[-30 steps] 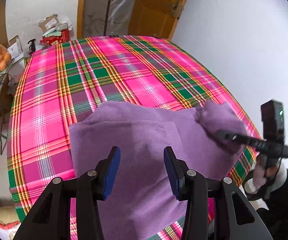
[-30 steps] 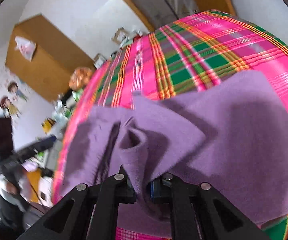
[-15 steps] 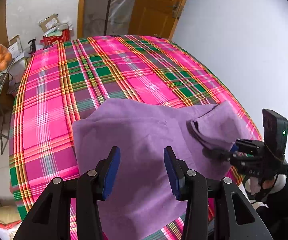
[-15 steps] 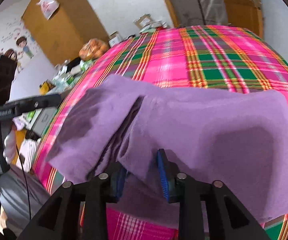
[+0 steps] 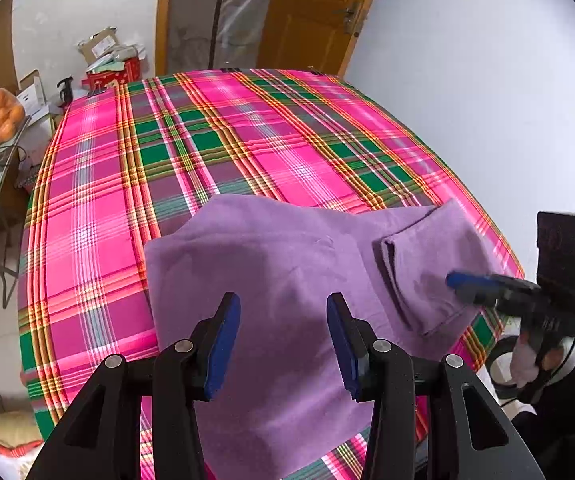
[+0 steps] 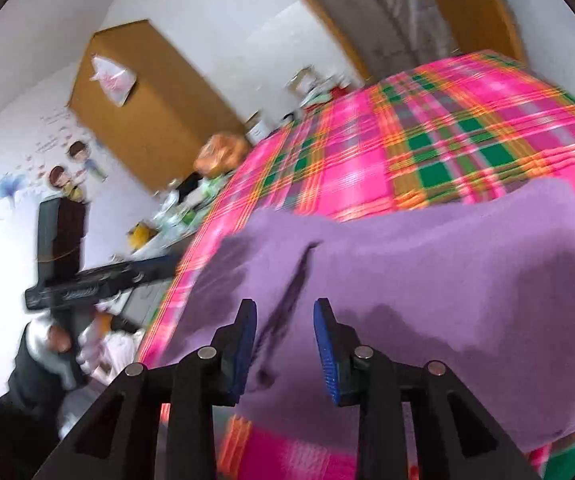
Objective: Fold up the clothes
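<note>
Lying flat across the near half of the bench [image 5: 87, 208], on its pink and green plaid cloth, the purple garment [image 5: 271, 280] has one corner flap [image 5: 427, 280] turned over onto itself at the right, so a first fold seems to be in place. The right gripper [image 6: 285, 344] hangs just above that flap with its fingers apart and nothing between them, clear of the fabric, which fits a release so the fold can rest on its own weight. The left gripper [image 5: 283, 344] hovers over the near middle of the garment, fingers also apart and empty, probably waiting to take an edge for the next fold.
</note>
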